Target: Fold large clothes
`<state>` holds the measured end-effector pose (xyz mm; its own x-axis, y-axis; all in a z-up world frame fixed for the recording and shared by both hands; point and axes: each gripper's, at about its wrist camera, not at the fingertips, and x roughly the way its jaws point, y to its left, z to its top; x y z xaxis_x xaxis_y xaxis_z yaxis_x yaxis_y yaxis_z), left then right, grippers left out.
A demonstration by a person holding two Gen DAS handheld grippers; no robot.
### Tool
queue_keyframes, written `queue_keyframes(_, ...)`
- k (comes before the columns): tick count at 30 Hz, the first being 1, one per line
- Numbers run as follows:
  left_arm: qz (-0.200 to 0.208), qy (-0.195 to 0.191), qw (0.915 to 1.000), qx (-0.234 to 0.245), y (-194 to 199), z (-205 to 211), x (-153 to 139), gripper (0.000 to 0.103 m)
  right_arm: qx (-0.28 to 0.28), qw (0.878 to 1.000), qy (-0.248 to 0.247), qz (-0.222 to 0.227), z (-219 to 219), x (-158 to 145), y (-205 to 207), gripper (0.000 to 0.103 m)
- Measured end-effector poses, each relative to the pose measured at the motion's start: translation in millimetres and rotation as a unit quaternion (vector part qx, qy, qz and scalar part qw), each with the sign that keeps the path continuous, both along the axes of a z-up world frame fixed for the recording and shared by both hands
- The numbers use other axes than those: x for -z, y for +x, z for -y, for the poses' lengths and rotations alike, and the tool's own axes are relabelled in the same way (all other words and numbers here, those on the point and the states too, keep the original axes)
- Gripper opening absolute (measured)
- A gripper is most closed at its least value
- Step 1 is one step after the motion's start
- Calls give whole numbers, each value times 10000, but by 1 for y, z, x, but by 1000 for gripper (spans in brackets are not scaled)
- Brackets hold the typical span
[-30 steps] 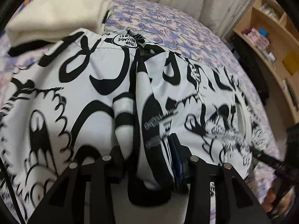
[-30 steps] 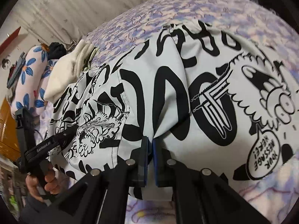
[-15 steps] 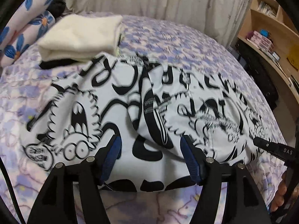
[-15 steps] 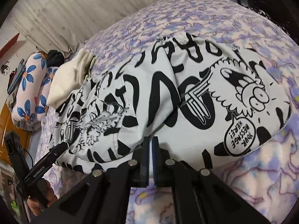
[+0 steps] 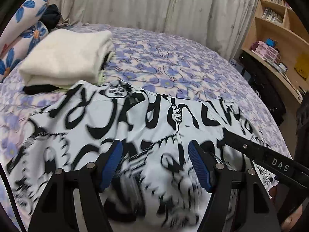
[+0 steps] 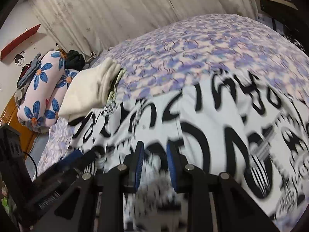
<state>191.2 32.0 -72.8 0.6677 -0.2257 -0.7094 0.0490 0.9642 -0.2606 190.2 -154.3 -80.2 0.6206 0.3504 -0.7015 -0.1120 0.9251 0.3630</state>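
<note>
A large white garment with black cartoon print (image 5: 146,127) lies spread on the bed, also in the right wrist view (image 6: 222,135). My left gripper (image 5: 155,164) is open, its blue pads (image 5: 111,164) wide apart just above the near part of the garment, holding nothing. My right gripper (image 6: 154,166) is open a little, its blue pads (image 6: 139,166) apart over the garment's near edge. The right gripper's black body (image 5: 266,158) reaches in from the right in the left wrist view. The left gripper (image 6: 75,160) shows at the lower left of the right wrist view.
A folded cream garment (image 5: 65,58) lies on the floral purple bedspread (image 5: 173,61) at the back left, by flower-print pillows (image 6: 42,89). A curtain (image 5: 154,5) hangs behind the bed. Wooden shelves (image 5: 276,38) stand on the right.
Both grippers have let go of the garment: the left opened first, then the right. The garment now lies flatter on the bed, and both grippers have drawn close together over its near edge.
</note>
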Motion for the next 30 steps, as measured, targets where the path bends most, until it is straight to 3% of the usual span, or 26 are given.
queue_keyframes(5,-557,66,9982,-232,43,5,32,66,138,9993,-66,-351,10,27,37,22)
queue_keyframes(9,-670,-27,9970,-387,49,-8,47,65,331,9989,-72,-321,35,35,40,10)
queue_keyframes(12,-642,-117,9972,-364,44,-14,48,65,567,9978,-102,-329,56,33,33,9)
queue_keyframes(17,-548,-6,9982,-261,19,-13,32,65,467,9981,54,-388,64,19,11,14)
queue_keyframes(22,-447,-237,9987,-50,-16,-5,16,65,58,9990,294,-327,46,5,-21,21)
queue_keyframes(27,-575,34,9982,144,-35,13,22,65,-126,9988,-90,-455,23,16,-44,28)
queue_keyframes(30,-1000,324,9944,133,-40,20,43,65,-177,9970,-440,-607,16,31,-53,28)
